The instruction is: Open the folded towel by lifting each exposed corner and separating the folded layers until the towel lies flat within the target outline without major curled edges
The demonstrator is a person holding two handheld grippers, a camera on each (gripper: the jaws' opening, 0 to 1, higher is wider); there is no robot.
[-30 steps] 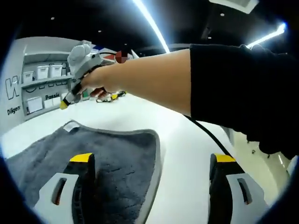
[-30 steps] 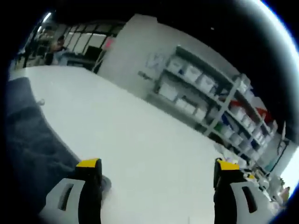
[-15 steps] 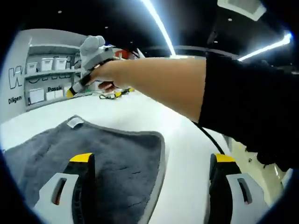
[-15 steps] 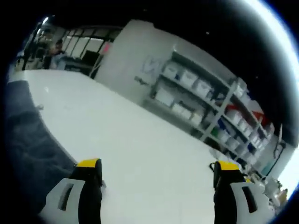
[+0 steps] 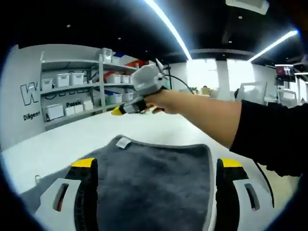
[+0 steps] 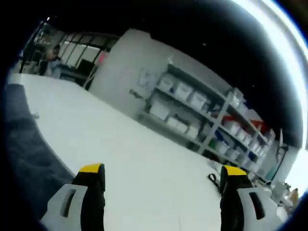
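A dark grey towel (image 5: 154, 180) with a pale hem and a small white label (image 5: 123, 142) lies on the white table (image 5: 62, 142). My left gripper (image 5: 156, 166) hovers over it, jaws wide open and nothing between them. Beyond the towel's far edge, a person's hand holds my right gripper (image 5: 139, 98) in the air above the table. In the right gripper view that gripper (image 6: 161, 171) is open above bare table (image 6: 134, 159), and the towel (image 6: 26, 154) shows as a dark band at the left edge.
Grey shelving with white bins (image 5: 72, 91) lines the wall behind the table. The same shelves (image 6: 207, 122) fill the back of the right gripper view. A black cable (image 5: 264, 175) hangs below the person's black sleeve (image 5: 274, 139). Small items lie at the table's far end (image 6: 211, 179).
The left view has swung so the towel now sits centred between my jaws. The hand with the right gripper has moved right and further off. Both grippers stay open.
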